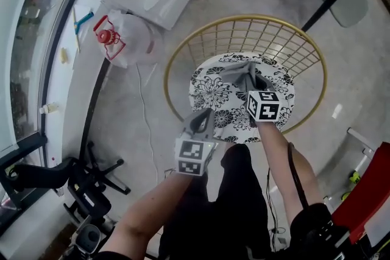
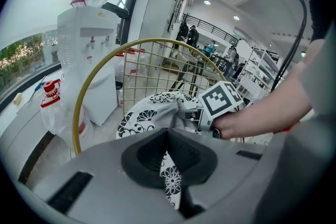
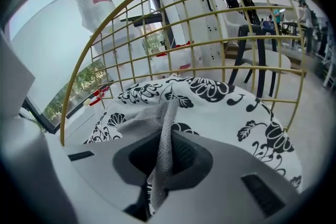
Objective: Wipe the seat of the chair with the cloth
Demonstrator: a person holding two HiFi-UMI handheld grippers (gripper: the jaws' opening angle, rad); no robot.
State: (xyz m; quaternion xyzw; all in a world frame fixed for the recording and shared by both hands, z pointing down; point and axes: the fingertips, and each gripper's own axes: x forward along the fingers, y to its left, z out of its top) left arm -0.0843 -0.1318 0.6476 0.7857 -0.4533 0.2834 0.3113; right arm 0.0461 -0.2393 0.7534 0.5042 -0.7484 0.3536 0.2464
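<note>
Your right tongs (image 3: 165, 153) are clenched on the grey cloth (image 3: 137, 126), which lies bunched at the far middle of the chair's (image 1: 183, 49) floral seat (image 1: 212, 93). Your left tongs (image 2: 169, 159) pinch the seat's near-left edge. Wiping looks barely begun, with most of the seat not yet covered.

One gold chair (image 1: 268, 39), one floral cushion (image 1: 213, 91), one cloth (image 1: 241, 75), two grippers (image 1: 201, 123) (image 1: 256, 87)

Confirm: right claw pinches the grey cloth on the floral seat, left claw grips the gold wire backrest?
Not quite: the left gripper view shows the left claw shut on the edge of the floral seat, not the gold wire backrest. The right claw does pinch the grey cloth on the seat.
</note>
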